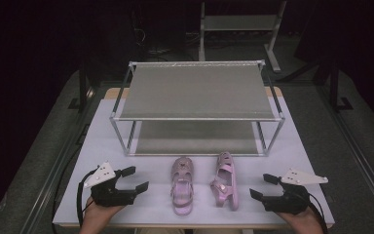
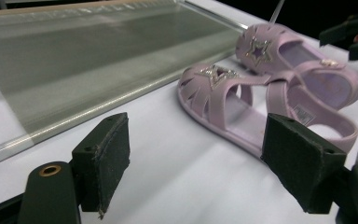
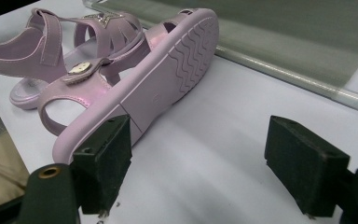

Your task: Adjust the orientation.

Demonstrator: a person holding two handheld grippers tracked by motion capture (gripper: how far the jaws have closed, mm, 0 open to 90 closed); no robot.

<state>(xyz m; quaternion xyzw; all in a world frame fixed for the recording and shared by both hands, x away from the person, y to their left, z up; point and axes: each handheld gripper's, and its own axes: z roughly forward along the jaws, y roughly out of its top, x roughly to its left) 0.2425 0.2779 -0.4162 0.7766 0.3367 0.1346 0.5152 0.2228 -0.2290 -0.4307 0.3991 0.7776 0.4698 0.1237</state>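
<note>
Here: sandals (image 1: 203, 183) between left claw (image 1: 133, 179), right claw (image 1: 264, 186).

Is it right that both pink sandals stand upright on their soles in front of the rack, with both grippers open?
Not quite: the left sandal stands on its sole, but the right sandal lies on its side, its ribbed sole exposed in the right gripper view. Both grippers, left and right, are open.

Bare white tabletop (image 1: 102, 141) is lying open btwn each gripper and the two pink strapped plastic sandals (image 1: 182, 185), w/ a free lane btwn the pair. The grey two-tier metal-framed shoe rack (image 1: 197, 92) is blocking the far side, just behind the toes.
</note>
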